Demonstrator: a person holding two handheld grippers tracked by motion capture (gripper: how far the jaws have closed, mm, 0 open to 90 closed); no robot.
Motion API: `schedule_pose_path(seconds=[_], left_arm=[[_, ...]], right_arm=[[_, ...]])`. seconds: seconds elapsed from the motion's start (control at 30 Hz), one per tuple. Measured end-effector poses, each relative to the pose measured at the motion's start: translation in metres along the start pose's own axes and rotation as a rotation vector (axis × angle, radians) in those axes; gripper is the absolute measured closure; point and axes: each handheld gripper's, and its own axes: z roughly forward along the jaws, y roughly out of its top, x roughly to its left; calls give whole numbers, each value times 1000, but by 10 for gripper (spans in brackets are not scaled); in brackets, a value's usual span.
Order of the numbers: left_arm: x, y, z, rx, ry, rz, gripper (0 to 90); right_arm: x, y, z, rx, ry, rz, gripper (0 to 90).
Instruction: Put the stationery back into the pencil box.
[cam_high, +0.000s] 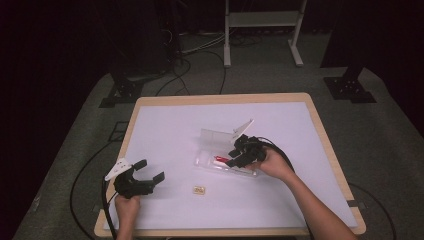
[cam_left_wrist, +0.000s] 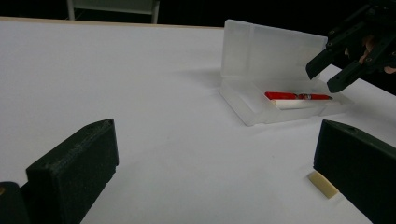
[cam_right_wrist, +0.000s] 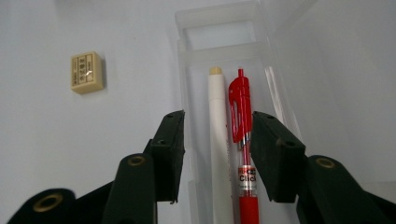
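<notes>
A clear plastic pencil case (cam_high: 212, 136) lies open at the table's middle, its lid standing up. Inside lie a red click pen (cam_right_wrist: 240, 105) and a white stick-shaped pen (cam_right_wrist: 215, 93), side by side. My right gripper (cam_right_wrist: 217, 126) hovers open just over the case, its jaws on either side of both pens, gripping neither. It also shows from the left gripper view, where the right gripper (cam_left_wrist: 334, 74) sits above the red pen (cam_left_wrist: 299, 96). Near the front left edge my left gripper (cam_high: 150, 169) is held wide open with nothing between its jaws. A small tan eraser (cam_high: 199, 190) rests on the table between the grippers.
The white table top (cam_high: 170, 125) has a wooden rim. Behind the table, black stand bases (cam_high: 122, 92) and cables lie on the grey floor. A white frame (cam_high: 262, 30) stands farther back.
</notes>
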Motion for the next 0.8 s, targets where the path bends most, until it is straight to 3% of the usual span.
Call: schedule_pose_path(seconds=[0.13, 0.8], left_arm=[[0, 0, 0, -1, 0, 0, 0], [-1, 0, 0, 4, 1, 3, 0]], right_arm=[[2, 1, -2, -7, 10, 18, 523], [13, 4, -10, -32, 28, -5, 448]])
